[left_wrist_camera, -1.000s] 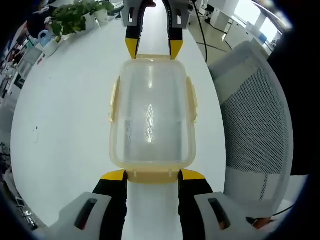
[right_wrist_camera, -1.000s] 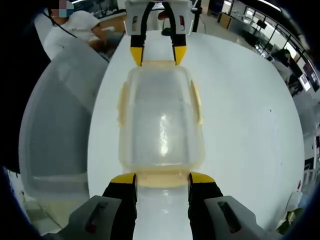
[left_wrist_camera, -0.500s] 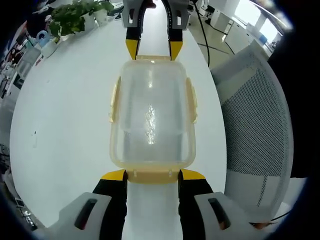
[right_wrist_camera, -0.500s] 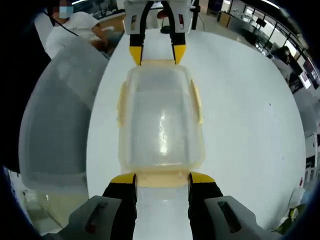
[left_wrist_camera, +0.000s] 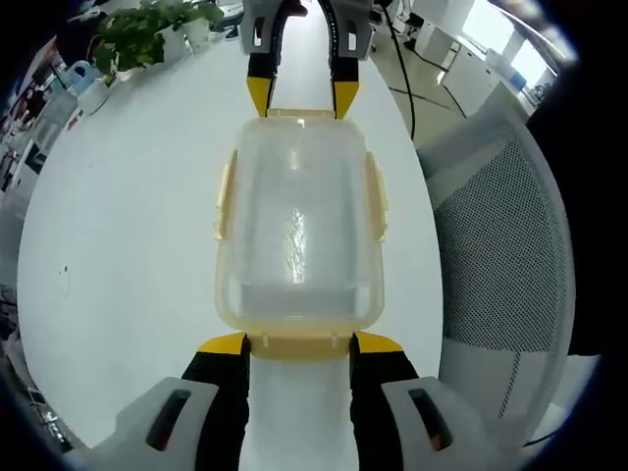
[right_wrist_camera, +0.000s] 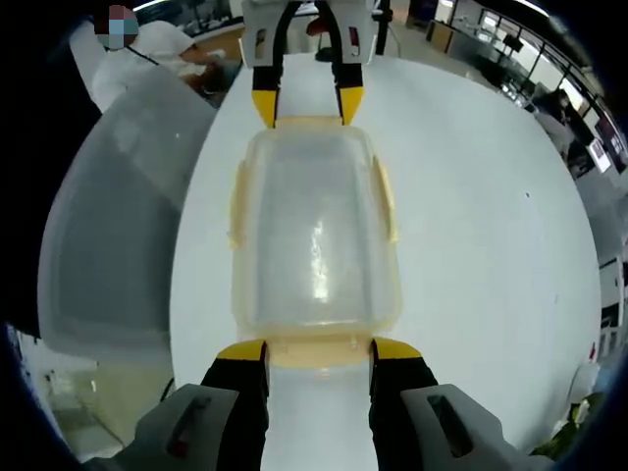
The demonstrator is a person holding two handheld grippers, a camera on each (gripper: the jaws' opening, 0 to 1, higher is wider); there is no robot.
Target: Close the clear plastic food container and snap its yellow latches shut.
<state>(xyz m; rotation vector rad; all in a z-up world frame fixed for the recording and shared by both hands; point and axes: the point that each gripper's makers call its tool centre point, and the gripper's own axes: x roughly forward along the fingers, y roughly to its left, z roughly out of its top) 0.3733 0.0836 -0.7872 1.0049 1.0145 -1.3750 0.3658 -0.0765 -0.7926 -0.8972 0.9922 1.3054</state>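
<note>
flanking clear container (left_wrist_camera: pixel 297 234) ends, both hand-held grippers, white table (left_wrist_camera: pixel 128 216)

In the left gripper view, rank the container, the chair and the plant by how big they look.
1. Chair and container: similar, too close to rank.
2. Plant: smallest, though it stands farthest from the camera.

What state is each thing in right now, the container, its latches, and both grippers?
Clear container: lid on, resting flat on the white table.
Side latches: flared outward, apparently not snapped.
End latches: lying flat out at each short end, one between each gripper's tips.
Left gripper: open, tips at the container's near end.
Right gripper: open, tips at the opposite end.
Mesh chair: standing beside the table.
</note>
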